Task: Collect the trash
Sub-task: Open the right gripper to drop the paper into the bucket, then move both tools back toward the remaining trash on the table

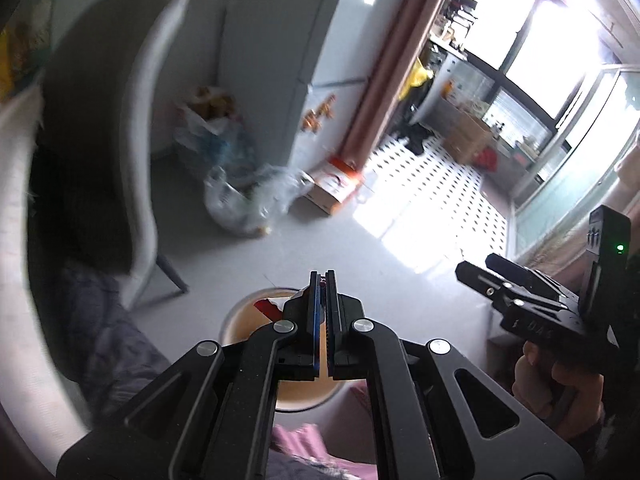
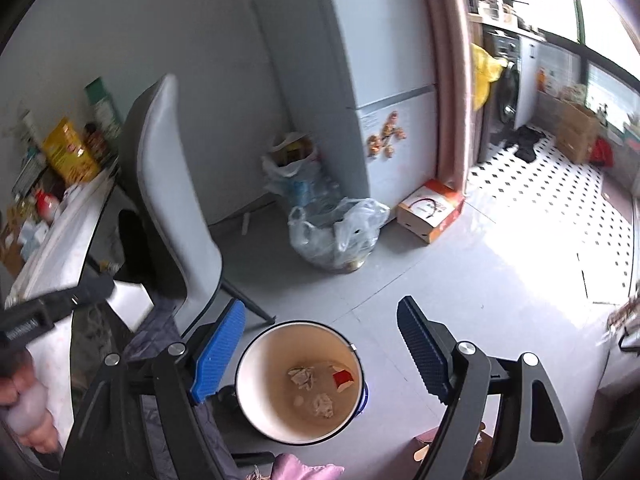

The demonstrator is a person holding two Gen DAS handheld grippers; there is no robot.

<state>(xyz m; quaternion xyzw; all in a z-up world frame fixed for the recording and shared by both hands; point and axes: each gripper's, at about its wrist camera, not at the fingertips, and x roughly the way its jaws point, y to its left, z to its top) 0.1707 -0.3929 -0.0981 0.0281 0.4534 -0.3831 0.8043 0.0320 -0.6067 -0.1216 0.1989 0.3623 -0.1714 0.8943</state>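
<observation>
A round bin (image 2: 244, 364) with a white rim and tan inside stands on the grey floor. In it lie two crumpled paper wads (image 2: 302, 376) and a red wrapper (image 2: 342, 378). My right gripper (image 2: 320, 306) hangs over the bin, open, with nothing between its fingers. My left gripper (image 1: 324, 280) is shut on a thin red scrap (image 1: 266, 306) that sticks out to the left above the bin (image 1: 244, 328). The right gripper (image 1: 480, 272) shows at the right of the left wrist view. The blurred left gripper (image 2: 60, 304) shows at the left of the right wrist view.
A grey chair (image 2: 172, 200) stands left of the bin, beside a cluttered table (image 2: 60, 232). Filled plastic bags (image 2: 336, 232) and a cardboard box (image 2: 432, 210) sit by the fridge (image 2: 384, 100). A doorway opens onto a dotted tile floor (image 2: 560, 208).
</observation>
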